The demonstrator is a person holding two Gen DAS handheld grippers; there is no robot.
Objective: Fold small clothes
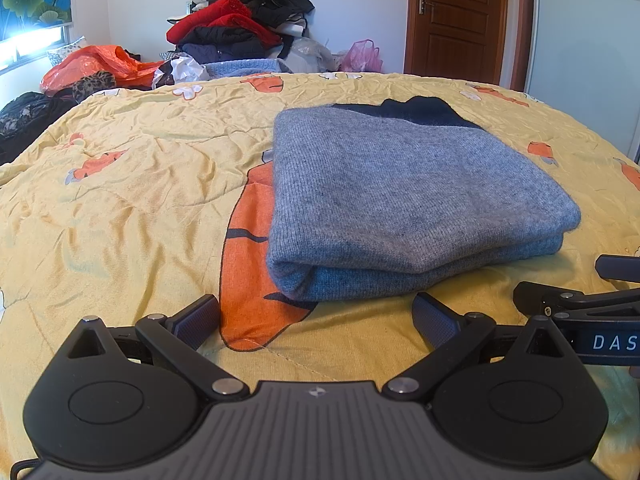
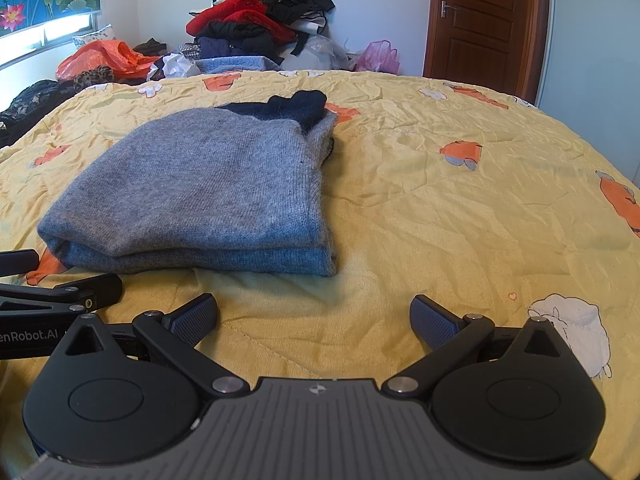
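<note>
A grey knit sweater (image 1: 400, 200) with a dark navy part at its far end lies folded into a rectangle on the yellow bedspread (image 1: 120, 208). It also shows in the right wrist view (image 2: 200, 192). My left gripper (image 1: 316, 316) is open and empty, just in front of the sweater's near left corner. My right gripper (image 2: 314, 316) is open and empty, in front of and to the right of the sweater's near right corner. Each gripper shows at the edge of the other's view: the right one (image 1: 580, 304) and the left one (image 2: 60, 292).
A tall pile of red, black and blue clothes (image 1: 244, 28) stands past the bed's far edge, with an orange plastic bag (image 1: 96, 66) at the left and a pink bag (image 1: 362, 58) beside it. A brown door (image 1: 456, 20) is at the back right.
</note>
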